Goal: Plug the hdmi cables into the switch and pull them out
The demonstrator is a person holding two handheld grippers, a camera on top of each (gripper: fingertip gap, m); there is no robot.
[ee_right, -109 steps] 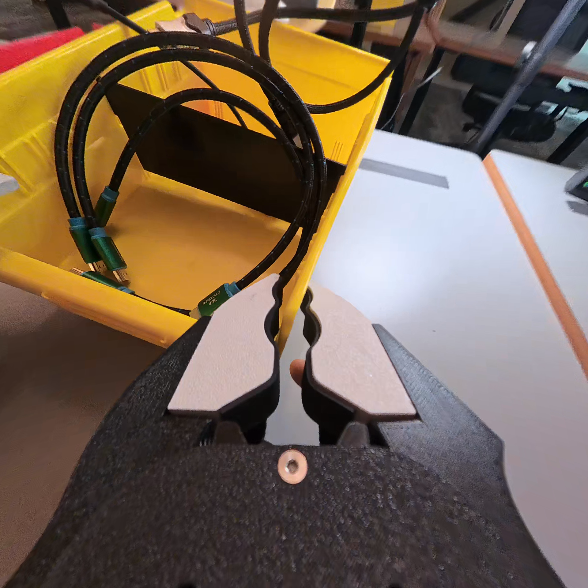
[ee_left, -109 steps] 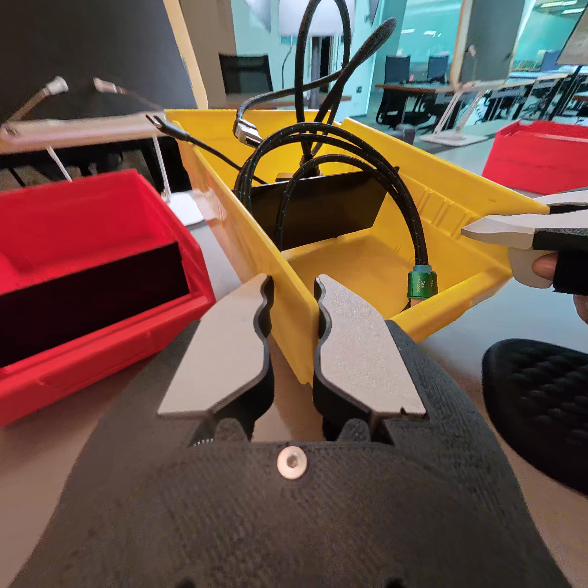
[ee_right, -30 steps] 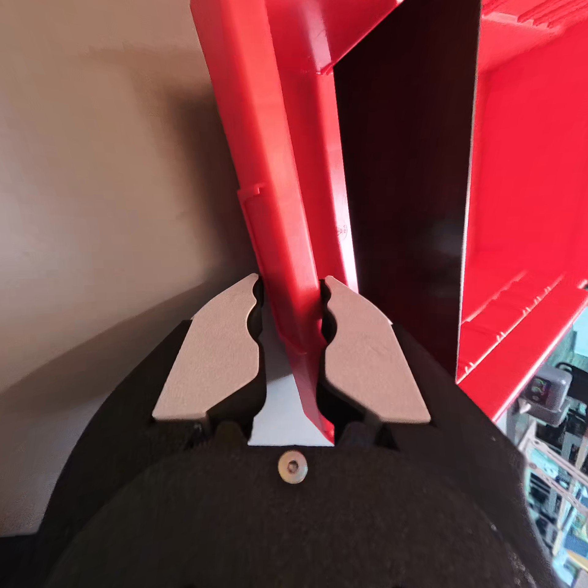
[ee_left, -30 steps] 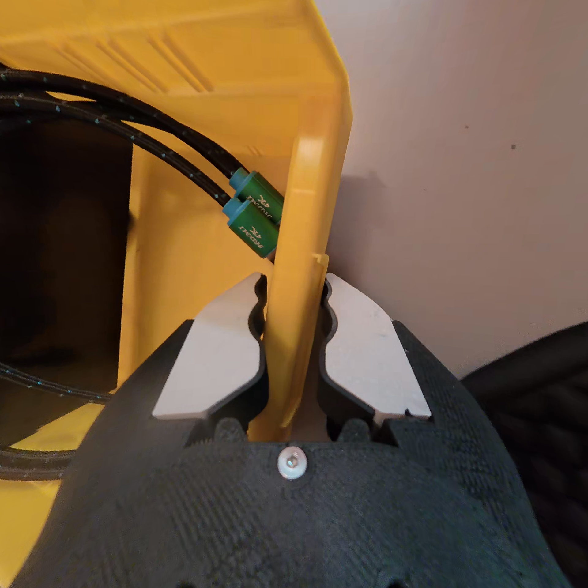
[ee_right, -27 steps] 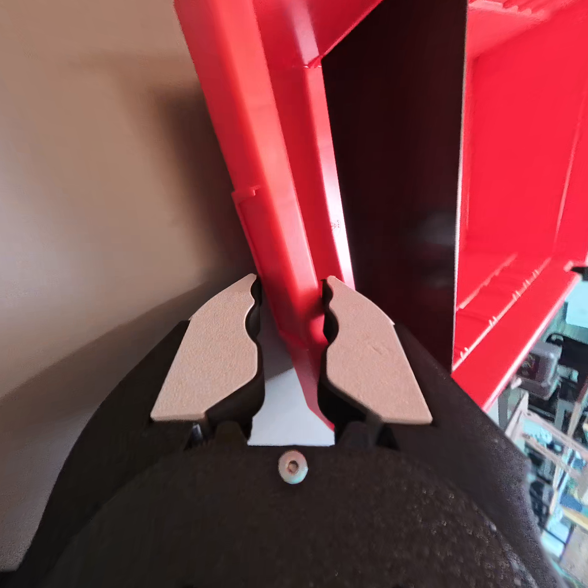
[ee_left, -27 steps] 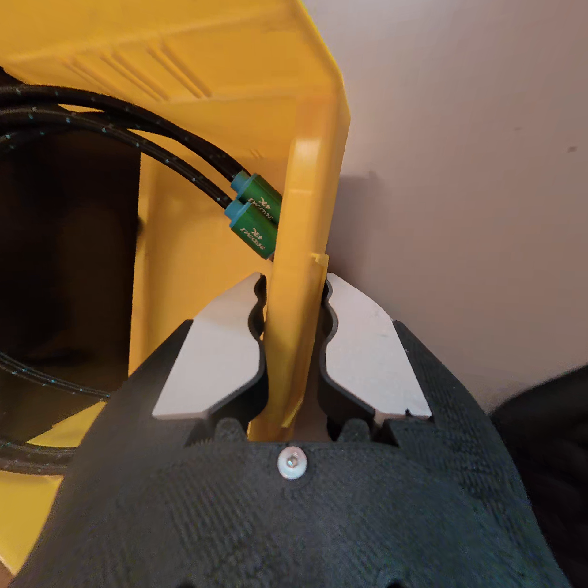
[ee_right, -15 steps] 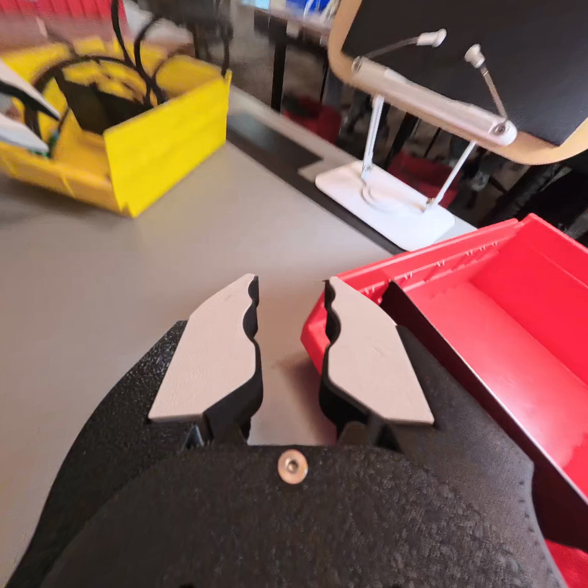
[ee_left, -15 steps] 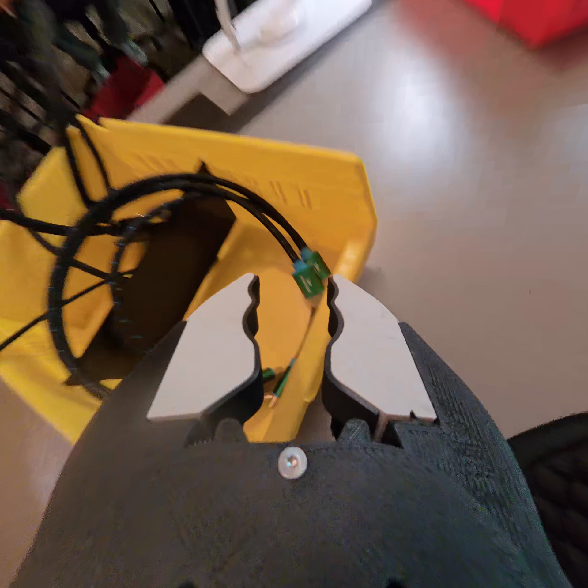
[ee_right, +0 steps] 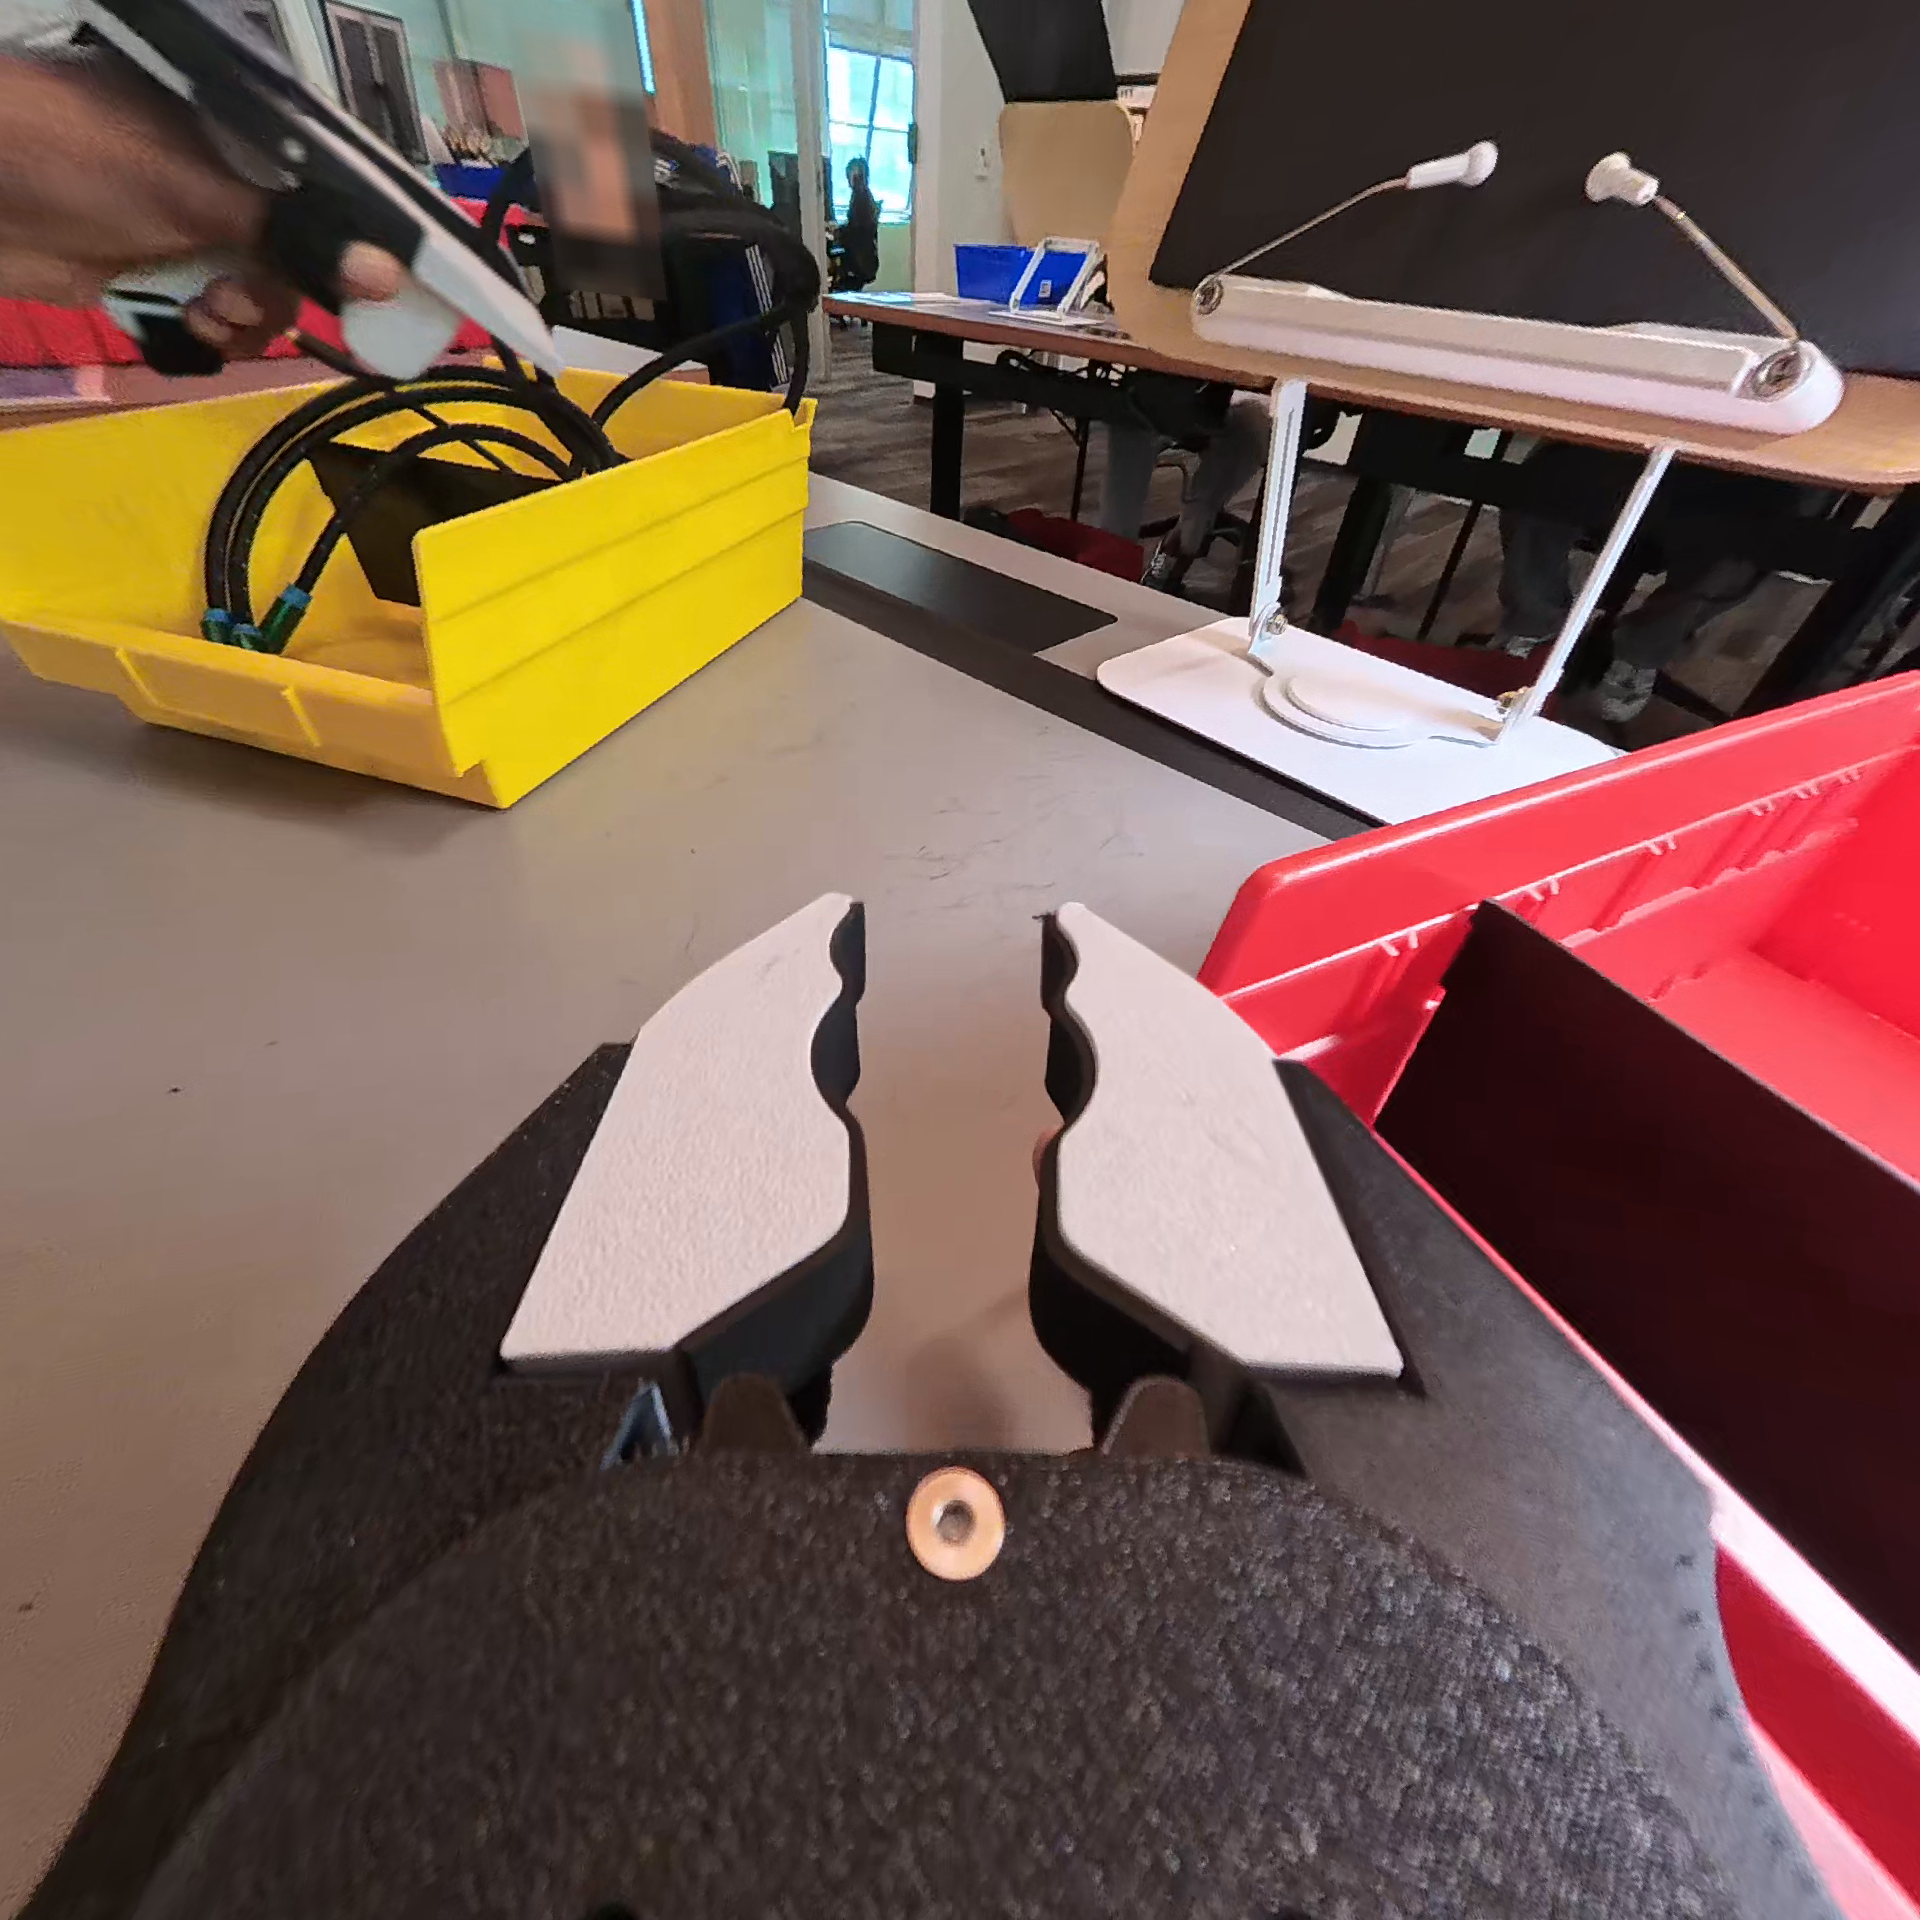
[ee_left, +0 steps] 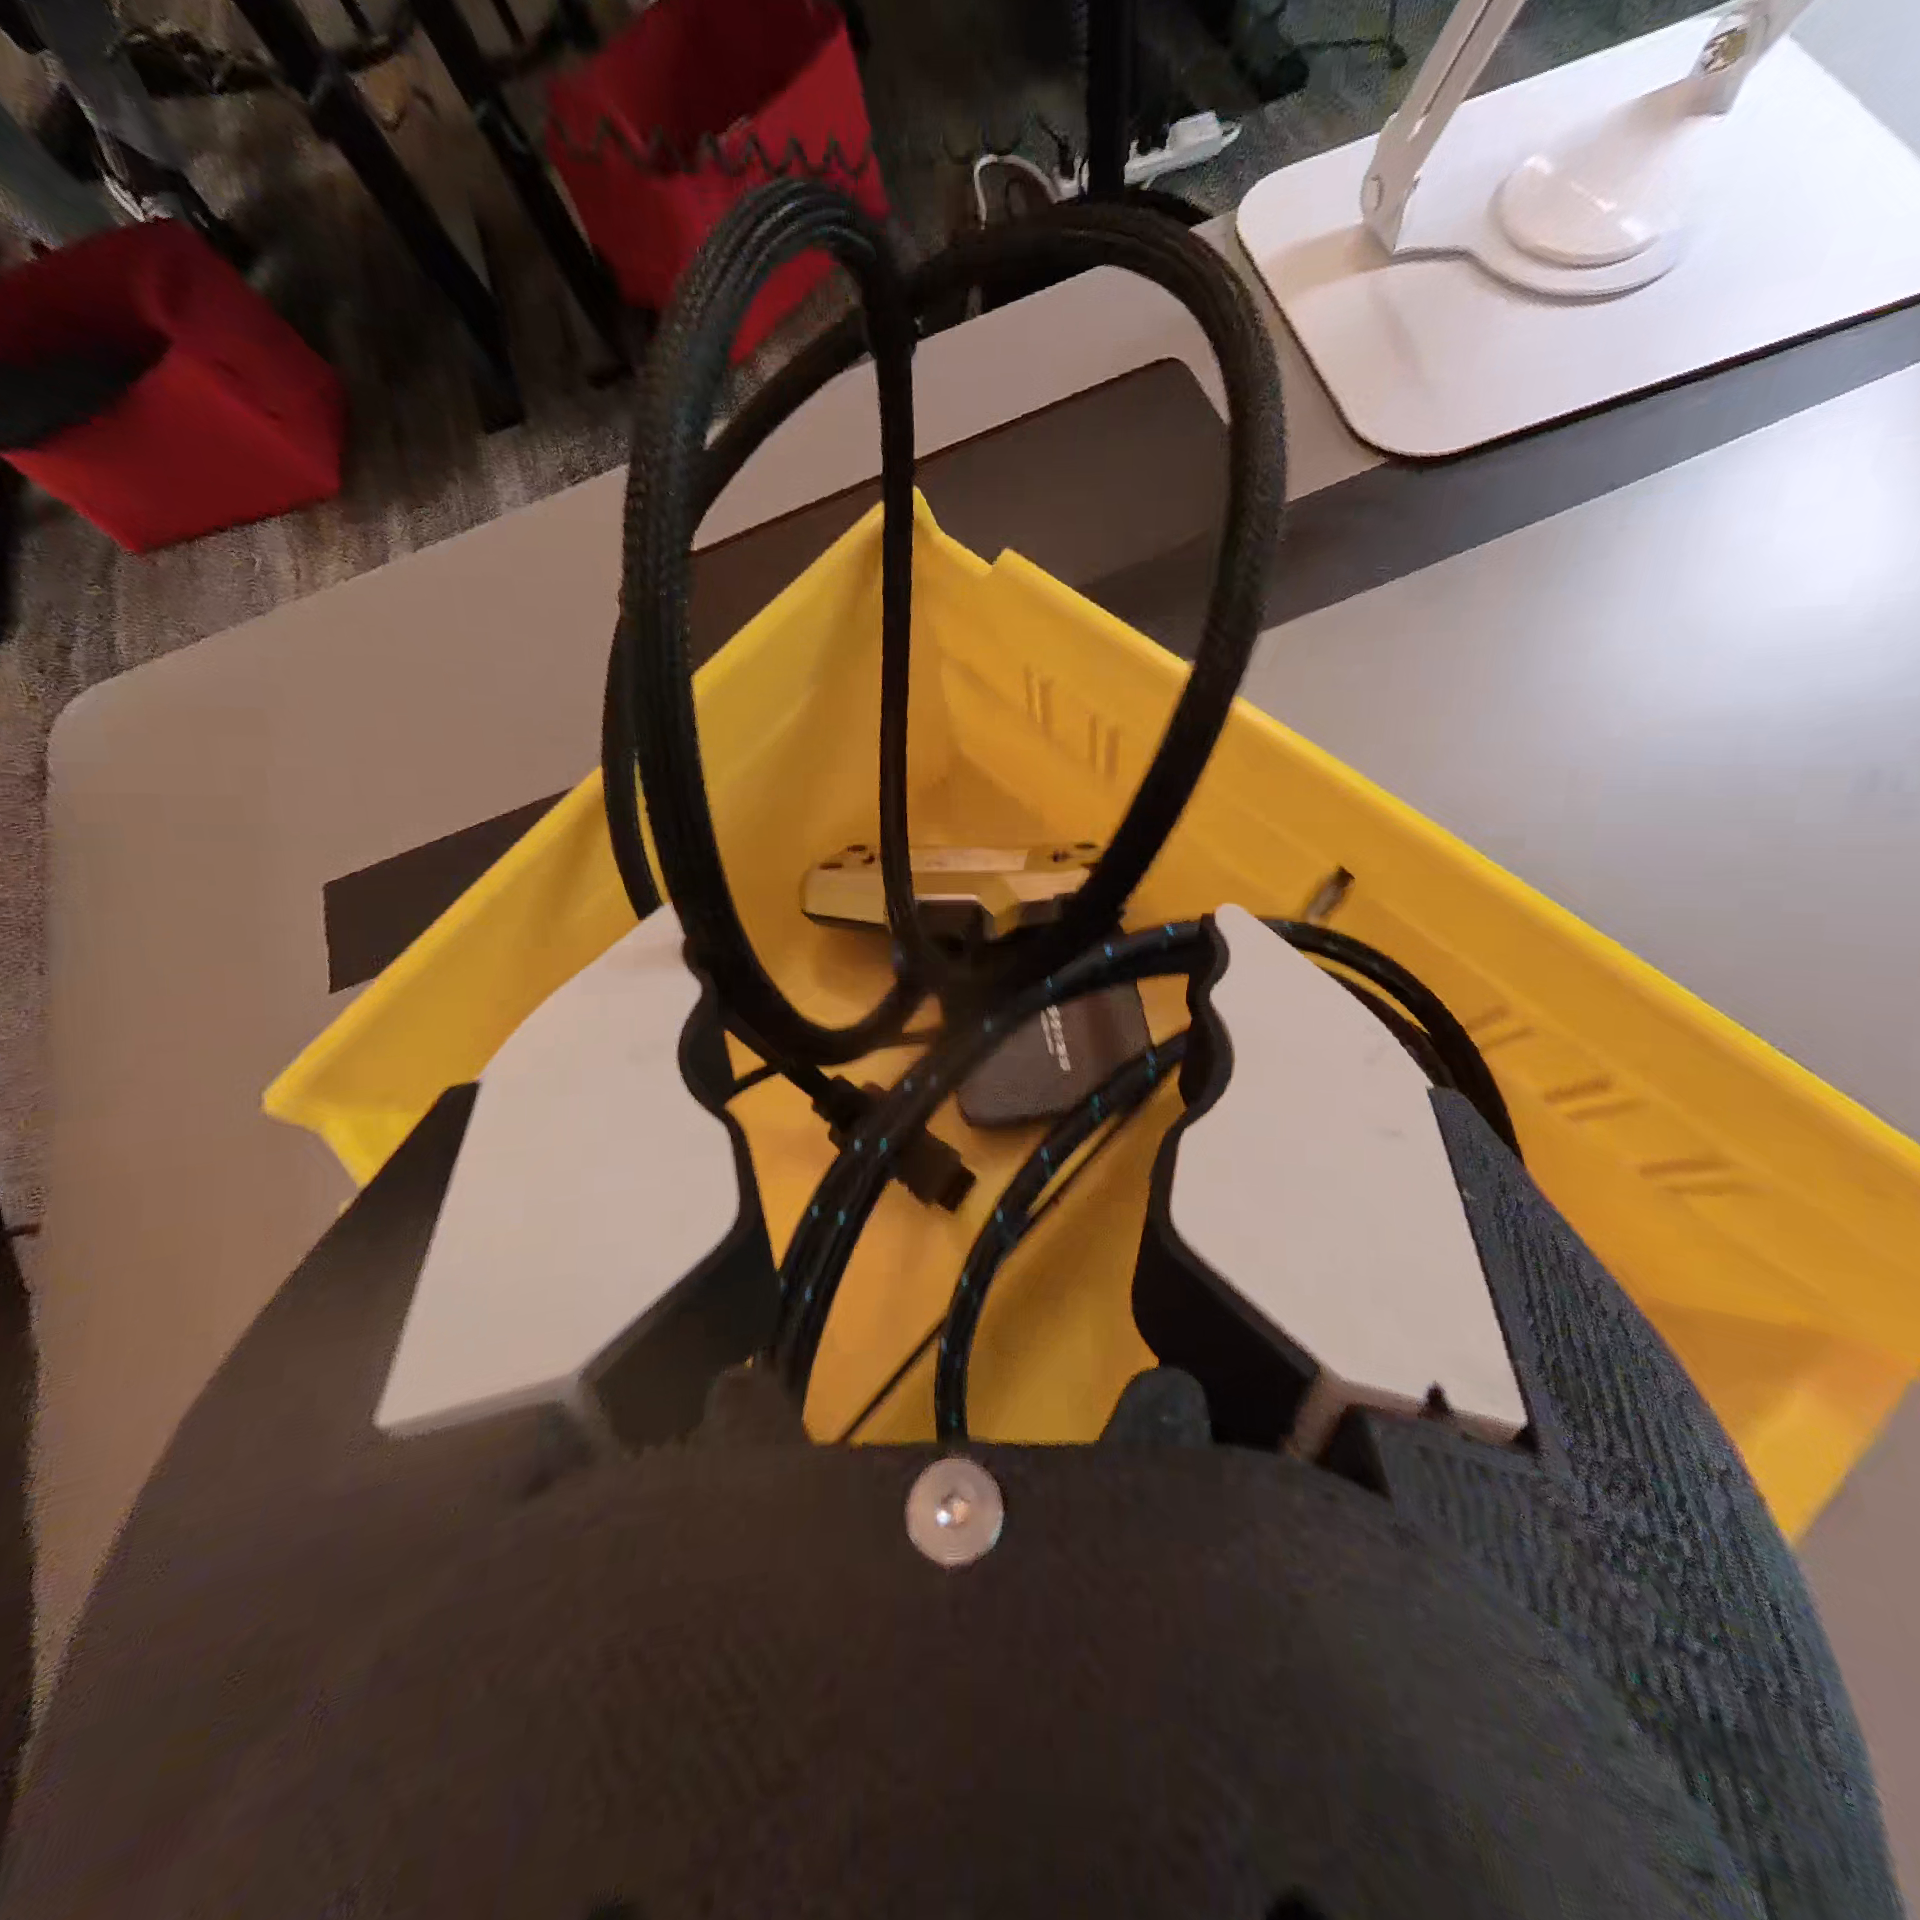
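My left gripper is open wide and points down into the yellow bin. Black braided HDMI cables loop up out of the bin, and two strands run between my fingers without being gripped. A grey-gold switch lies on the bin floor just past my fingertips, with a dark flat piece beside it. My right gripper is open and empty, low over the table beside the red bin. In the right wrist view, the yellow bin holds green cable plugs, with the left gripper above it.
A white stand base with a dark board on it stands behind the red bin; it also shows in the left wrist view. A black divider crosses the yellow bin. Red bins sit on the floor beyond the table's far edge. Tip to tip, the grippers are about 40 cm apart.
Both grippers let go of the bin walls that they were shut on. The left one has opened wider and moved over the yellow bin's far half. The right one has pulled back beside the red bin.
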